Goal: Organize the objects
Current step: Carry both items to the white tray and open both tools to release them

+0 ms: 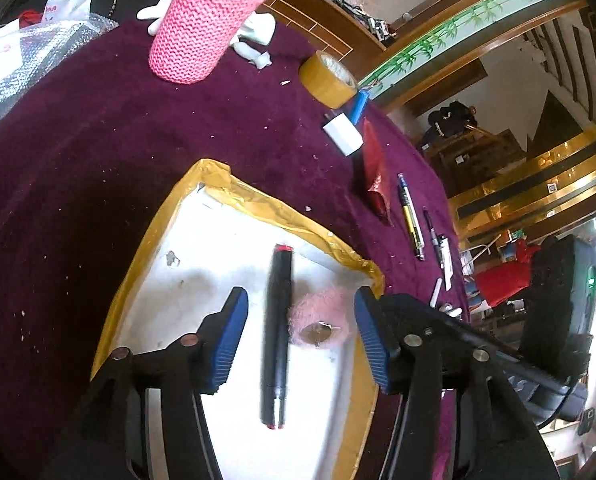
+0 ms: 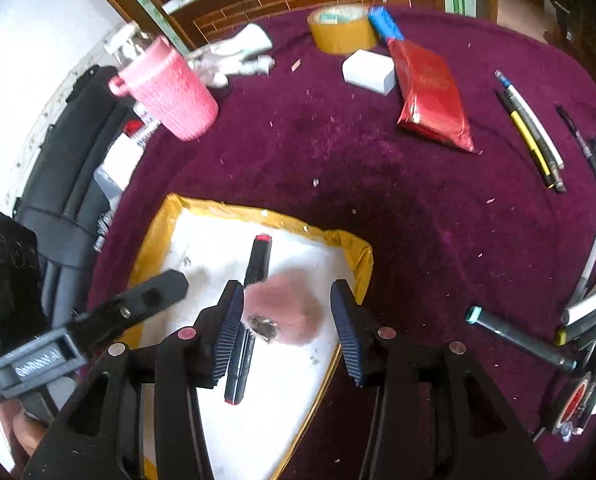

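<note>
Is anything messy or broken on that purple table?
Yes. Pale crumbs are scattered across the purple cloth. The white tray has grey smudges, and its yellow tape edge is wrinkled and torn. The red packet looks crumpled. The black pen and pink fluffy thing lie in the tray.

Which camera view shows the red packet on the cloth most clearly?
The right wrist view: the red packet shows its whole flat face, lying beside the white block. In the left wrist view the packet appears only as a narrow, foreshortened strip.
</note>
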A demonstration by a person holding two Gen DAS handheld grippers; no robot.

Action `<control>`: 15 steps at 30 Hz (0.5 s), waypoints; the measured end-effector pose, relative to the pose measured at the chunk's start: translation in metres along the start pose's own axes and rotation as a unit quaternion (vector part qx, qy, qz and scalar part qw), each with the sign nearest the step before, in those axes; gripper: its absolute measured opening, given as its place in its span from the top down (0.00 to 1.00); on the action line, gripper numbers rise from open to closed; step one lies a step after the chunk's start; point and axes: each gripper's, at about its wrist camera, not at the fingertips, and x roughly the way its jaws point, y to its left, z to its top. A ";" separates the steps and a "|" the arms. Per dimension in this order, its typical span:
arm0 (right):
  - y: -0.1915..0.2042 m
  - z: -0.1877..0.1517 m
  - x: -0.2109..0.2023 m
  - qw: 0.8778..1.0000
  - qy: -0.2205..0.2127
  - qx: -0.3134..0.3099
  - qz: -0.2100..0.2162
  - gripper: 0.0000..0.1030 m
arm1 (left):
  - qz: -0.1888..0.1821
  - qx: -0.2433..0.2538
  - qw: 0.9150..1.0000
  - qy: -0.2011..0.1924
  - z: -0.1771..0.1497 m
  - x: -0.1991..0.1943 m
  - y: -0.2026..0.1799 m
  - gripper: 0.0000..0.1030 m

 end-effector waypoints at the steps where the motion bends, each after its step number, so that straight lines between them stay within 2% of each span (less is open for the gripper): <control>1: 0.000 0.000 -0.008 1.000 -0.004 0.000 -0.002 0.57 | -0.001 0.002 1.000 -0.001 -0.001 -0.002 -0.003 0.51; 3: -0.002 -0.003 -0.028 1.000 -0.024 -0.004 -0.012 0.57 | -0.016 0.014 1.000 -0.003 -0.003 -0.009 -0.013 0.51; 5: -0.002 -0.015 -0.061 0.994 -0.082 -0.017 -0.067 0.57 | -0.025 0.022 0.999 -0.008 -0.006 -0.014 -0.026 0.49; 7: -0.008 -0.033 -0.086 0.983 -0.137 -0.022 -0.116 0.32 | -0.034 0.030 0.999 -0.010 -0.010 -0.017 -0.039 0.48; 8: -0.014 -0.041 -0.093 0.979 -0.155 -0.018 -0.133 0.09 | -0.038 0.035 0.999 -0.009 -0.013 -0.017 -0.047 0.47; 9: -0.027 -0.053 -0.096 0.974 -0.165 -0.008 -0.155 0.06 | -0.045 0.042 0.998 -0.003 -0.018 -0.015 -0.059 0.46; 10: -0.039 -0.057 -0.094 0.974 -0.147 0.003 -0.173 0.06 | -0.050 0.046 0.998 0.001 -0.021 -0.014 -0.065 0.46; 11: -0.057 -0.062 -0.087 0.975 -0.107 0.023 -0.194 0.06 | -0.053 0.054 0.997 0.009 -0.026 -0.011 -0.075 0.46; 12: -0.075 -0.067 -0.085 0.976 -0.086 0.048 -0.195 0.07 | -0.054 0.064 0.996 0.019 -0.032 -0.006 -0.088 0.46; 13: -0.098 -0.077 -0.091 0.976 -0.086 0.079 -0.184 0.07 | -0.054 0.071 0.996 0.027 -0.039 -0.002 -0.099 0.46; 15: -0.130 -0.093 -0.106 0.970 -0.101 0.114 -0.188 0.07 | -0.055 0.084 0.994 0.043 -0.052 0.008 -0.117 0.46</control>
